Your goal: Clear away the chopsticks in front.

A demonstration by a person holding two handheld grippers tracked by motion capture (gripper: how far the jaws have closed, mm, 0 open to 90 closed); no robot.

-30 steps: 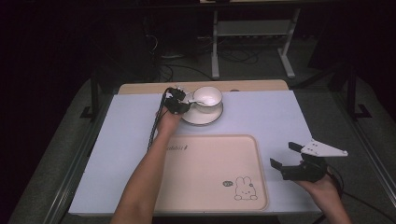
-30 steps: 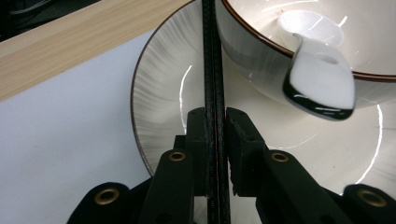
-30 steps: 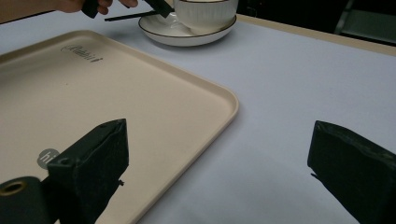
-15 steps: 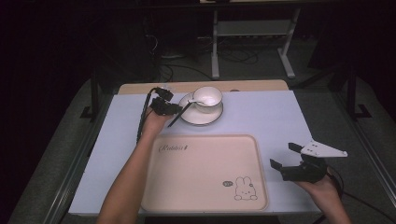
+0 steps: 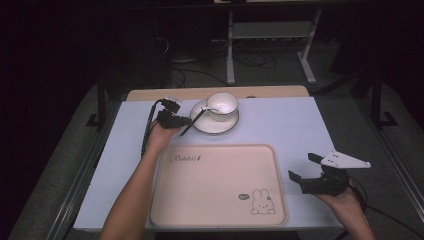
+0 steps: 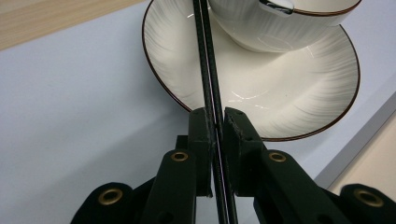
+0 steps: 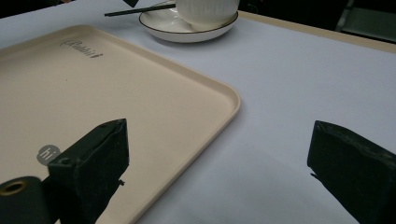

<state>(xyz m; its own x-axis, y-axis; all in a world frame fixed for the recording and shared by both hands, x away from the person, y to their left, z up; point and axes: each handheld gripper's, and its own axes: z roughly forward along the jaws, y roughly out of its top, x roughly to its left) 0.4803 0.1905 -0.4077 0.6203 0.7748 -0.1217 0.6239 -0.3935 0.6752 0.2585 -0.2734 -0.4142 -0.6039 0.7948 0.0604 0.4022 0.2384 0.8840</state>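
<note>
A white cup (image 5: 222,104) stands on a white saucer (image 5: 216,126) with a dark rim at the back of the table. A spoon with a thin black handle (image 5: 194,120) leans out of the cup to the left. My left gripper (image 5: 182,121) is shut on that handle; its jaws have just been closing with the handle between them. The left gripper view shows the handle (image 6: 205,56) pinched at the jaw tips (image 6: 215,116), over the saucer (image 6: 289,93) and below the cup (image 6: 280,23). My right gripper (image 5: 302,167) is open and holds nothing, right of the tray.
A beige tray (image 5: 220,185) with a rabbit print lies in the middle front, its corner near my right gripper (image 7: 215,154) as the tray (image 7: 70,84) edge. A pale blue mat (image 5: 280,125) covers the table. Beyond the table's back edge stands a metal frame (image 5: 270,45).
My left gripper has moved left, away from the cup, and slightly nearer, with the black spoon handle stretching from it to the cup. The right gripper has stayed put.
</note>
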